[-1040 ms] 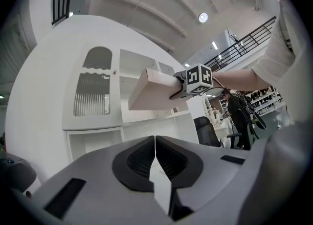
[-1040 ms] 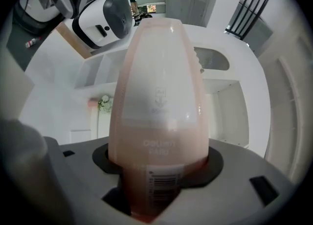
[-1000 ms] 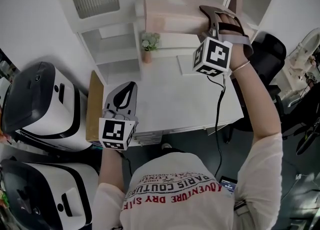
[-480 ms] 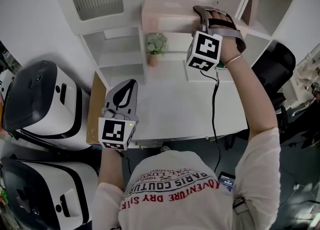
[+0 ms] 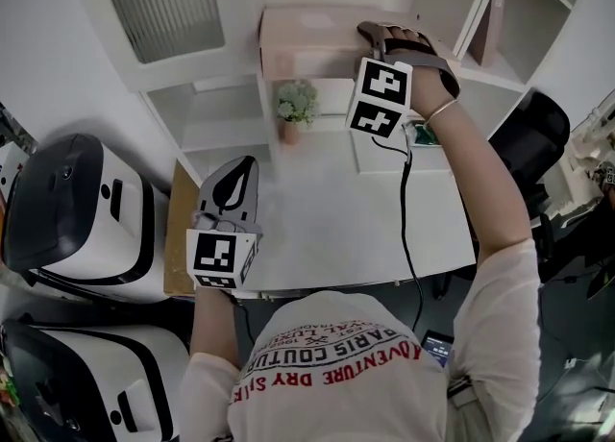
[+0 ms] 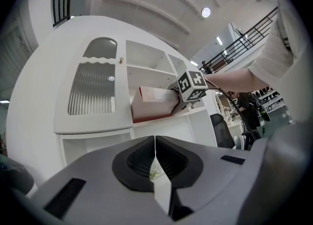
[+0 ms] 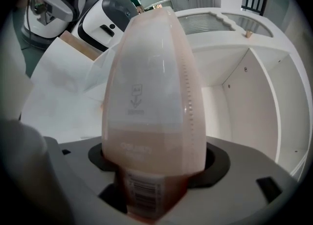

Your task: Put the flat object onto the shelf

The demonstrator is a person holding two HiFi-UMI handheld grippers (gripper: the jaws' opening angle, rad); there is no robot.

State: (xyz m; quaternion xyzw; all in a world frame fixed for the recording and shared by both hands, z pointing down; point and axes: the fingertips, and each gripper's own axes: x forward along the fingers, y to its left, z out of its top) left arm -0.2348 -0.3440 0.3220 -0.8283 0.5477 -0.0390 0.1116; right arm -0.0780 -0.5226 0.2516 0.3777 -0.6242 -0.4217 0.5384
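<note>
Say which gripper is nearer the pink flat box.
Right. The right gripper, fingers just opened wider, straddles the pink flat box at the shelf; the left gripper, fingers together, hangs well back over the desk.

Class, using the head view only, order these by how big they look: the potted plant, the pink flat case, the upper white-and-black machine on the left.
1. white-and-black machine, clearly largest
2. pink flat case
3. potted plant, smallest
Distances from the camera differ, so this ranks looks only.
</note>
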